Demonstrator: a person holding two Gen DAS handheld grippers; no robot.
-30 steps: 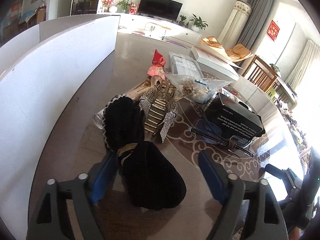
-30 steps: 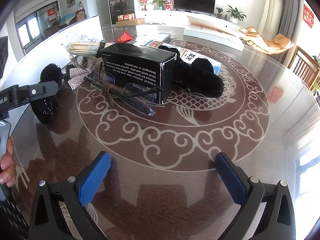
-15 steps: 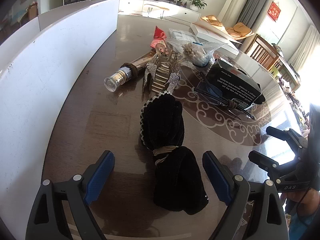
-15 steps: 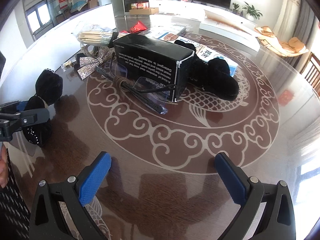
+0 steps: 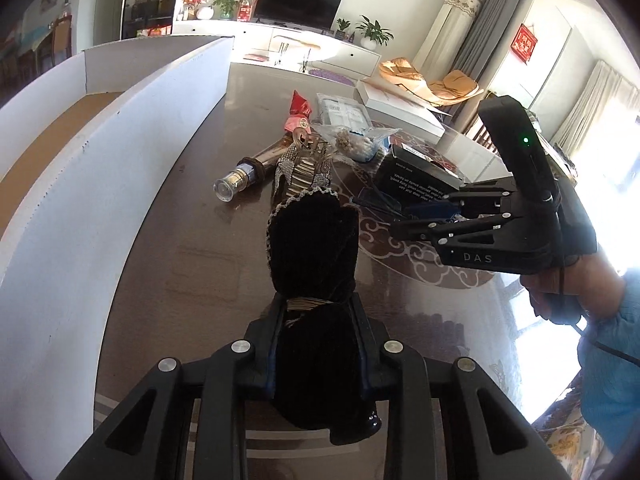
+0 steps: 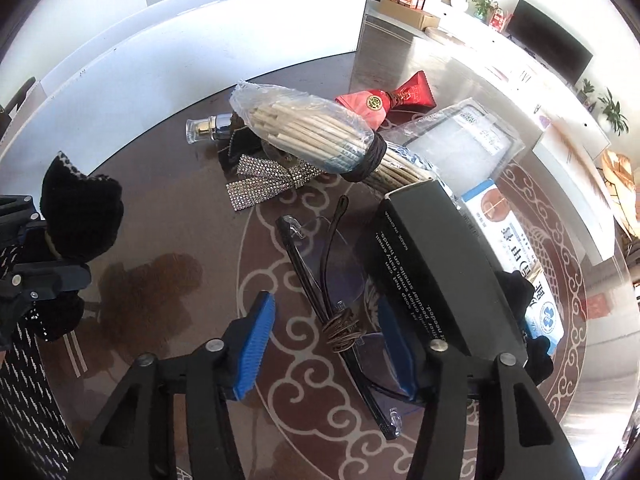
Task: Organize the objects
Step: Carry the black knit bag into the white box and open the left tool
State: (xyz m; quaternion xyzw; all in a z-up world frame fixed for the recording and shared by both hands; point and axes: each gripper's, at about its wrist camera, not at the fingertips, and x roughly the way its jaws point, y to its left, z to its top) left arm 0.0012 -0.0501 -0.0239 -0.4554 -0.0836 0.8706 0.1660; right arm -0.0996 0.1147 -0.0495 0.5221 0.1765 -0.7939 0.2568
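Your left gripper (image 5: 316, 344) clamps the black velvet pouch (image 5: 314, 248) above the glossy patterned table (image 5: 192, 264); your right gripper (image 6: 324, 340) spreads around the eyeglasses (image 6: 332, 300), television (image 5: 300, 0) beyond.

A bright living room. At 12 o'clock a dark television (image 5: 300, 0) stands on a long white cabinet (image 5: 280, 40) with potted plants (image 5: 374, 34) beside it. Grey curtains (image 5: 486, 20) hang at 1 o'clock, and a red hanging (image 5: 527, 43) marks the wall by them. Strong daylight floods from a window (image 5: 616, 152) at 3 o'clock. The dark surface (image 5: 192, 248) carries a pale swirl pattern.
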